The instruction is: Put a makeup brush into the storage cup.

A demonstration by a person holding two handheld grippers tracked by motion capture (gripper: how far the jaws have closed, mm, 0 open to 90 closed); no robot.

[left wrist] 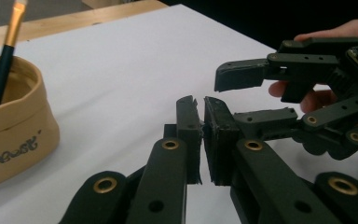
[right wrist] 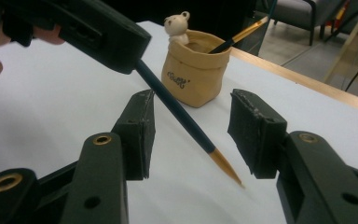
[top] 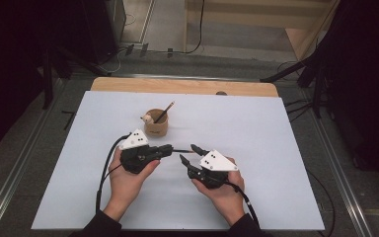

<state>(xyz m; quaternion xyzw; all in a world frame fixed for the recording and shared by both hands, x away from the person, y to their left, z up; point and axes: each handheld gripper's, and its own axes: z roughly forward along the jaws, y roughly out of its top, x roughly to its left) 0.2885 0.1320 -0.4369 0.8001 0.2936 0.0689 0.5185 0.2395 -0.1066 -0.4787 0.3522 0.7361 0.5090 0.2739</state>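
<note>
Two paintbrushes are out here. One paintbrush (right wrist: 182,113) is pinched in the tightly closed left hand-held gripper (top: 169,149) and slants down between the spread jaws of the right hand-held gripper (top: 189,153), whose pads stand clear of it, gripping nothing. The second brush (top: 164,113) leans in the one tan pot (top: 156,124), which has a single small bear figure (right wrist: 177,25) on its rim and stands on the white surface (top: 256,128) just behind the left hand-held gripper.
</note>
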